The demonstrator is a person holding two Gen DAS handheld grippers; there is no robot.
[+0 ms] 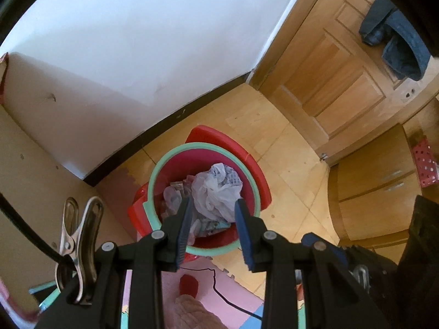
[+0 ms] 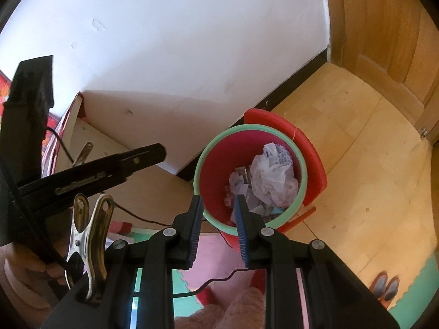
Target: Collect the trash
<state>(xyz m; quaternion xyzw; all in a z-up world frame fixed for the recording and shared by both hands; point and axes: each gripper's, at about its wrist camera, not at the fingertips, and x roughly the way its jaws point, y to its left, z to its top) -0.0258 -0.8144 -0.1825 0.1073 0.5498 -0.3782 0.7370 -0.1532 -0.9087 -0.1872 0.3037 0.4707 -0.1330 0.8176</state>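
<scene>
A red bin with a green rim (image 1: 153, 175) stands on the floor by the wall, its red lid (image 1: 219, 137) leaning behind it. Inside lie a crumpled white plastic bag (image 1: 216, 186) and paper scraps. My left gripper (image 1: 214, 201) hovers above the bin, open, with nothing between its blue pads. In the right wrist view the same bin's rim (image 2: 208, 148) and the bag (image 2: 271, 172) sit below my right gripper (image 2: 218, 197), whose pads stand apart and hold nothing. One of the left gripper's black fingers (image 2: 137, 159) reaches in from the left.
A pale cabinet side (image 1: 33, 164) stands left of the bin. A wooden door (image 1: 337, 76) with dark clothing (image 1: 392, 35) is at the right, with a low wooden cupboard (image 1: 376, 186) and pink basket (image 1: 424, 161). Foam mats (image 2: 219, 263), a black cable (image 2: 214, 281) and shoes (image 2: 384, 288) lie near.
</scene>
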